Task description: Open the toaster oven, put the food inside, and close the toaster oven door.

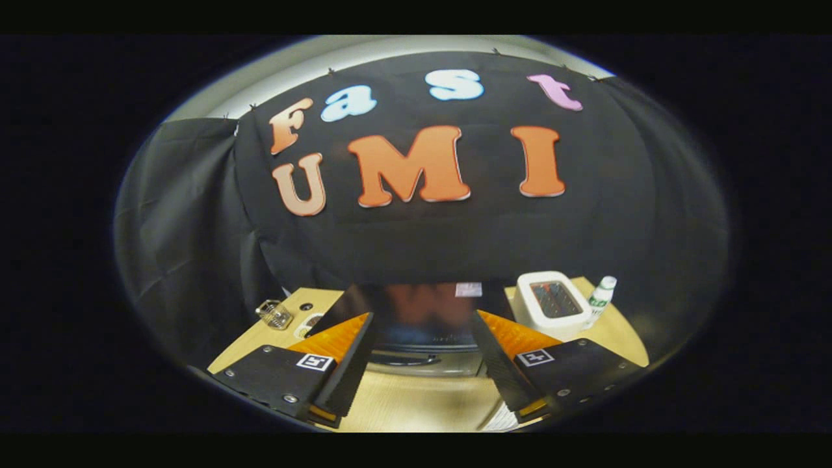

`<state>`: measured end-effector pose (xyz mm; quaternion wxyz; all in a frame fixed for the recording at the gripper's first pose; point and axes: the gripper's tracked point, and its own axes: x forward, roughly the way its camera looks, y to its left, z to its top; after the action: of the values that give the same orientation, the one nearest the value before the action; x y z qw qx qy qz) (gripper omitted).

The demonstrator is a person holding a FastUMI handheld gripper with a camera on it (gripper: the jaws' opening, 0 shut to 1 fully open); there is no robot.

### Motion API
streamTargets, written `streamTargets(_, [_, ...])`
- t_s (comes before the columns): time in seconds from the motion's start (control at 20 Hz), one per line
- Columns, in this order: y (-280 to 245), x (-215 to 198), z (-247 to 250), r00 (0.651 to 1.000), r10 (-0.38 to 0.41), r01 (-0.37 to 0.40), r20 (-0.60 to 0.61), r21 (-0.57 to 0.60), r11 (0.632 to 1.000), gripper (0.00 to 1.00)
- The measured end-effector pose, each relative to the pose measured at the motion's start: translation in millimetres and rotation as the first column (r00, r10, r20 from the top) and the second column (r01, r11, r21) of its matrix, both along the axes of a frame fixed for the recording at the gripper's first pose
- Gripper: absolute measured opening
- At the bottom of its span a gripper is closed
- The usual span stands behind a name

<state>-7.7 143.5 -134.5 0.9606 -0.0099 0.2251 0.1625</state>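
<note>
While the fingers stand wide apart, this is how things lie:

Gripper (421, 364): spread wide, holding nothing, poised over the near part of the wooden surface (422, 403).
Toaster oven (426, 322): dark and glossy, just ahead of the fingers and framed between them, at the back of the surface against the black cloth wall; its door is closed, with the handle bar across the front facing the gripper.
White toaster (551, 304): toward the far right corner, beside the oven.
Small bottle (601, 296): white with green on it, just right of the toaster.
Metal object (274, 314): small and shiny, near the left edge; what it is I cannot tell.
</note>
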Motion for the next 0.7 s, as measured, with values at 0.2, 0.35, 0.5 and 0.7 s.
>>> streamTargets(0.2, [-14.0, 2.8, 73.2, 0.982, 0.003, -0.001, 0.189, -0.011, 1.000, 0.88])
streamTargets(0.35, [-25.5, 5.6, 121.3, 0.951, -0.018, 0.017, 0.309, 0.007, 1.000, 0.91])
streamTargets(0.5, [-36.7, 3.1, 169.6, 0.899, -0.033, 0.031, 0.436, 0.011, 0.999, 0.92])
streamTargets(0.7, [-47.7, -7.3, 209.4, 0.840, -0.043, 0.050, 0.540, 0.002, 0.999, 0.94])
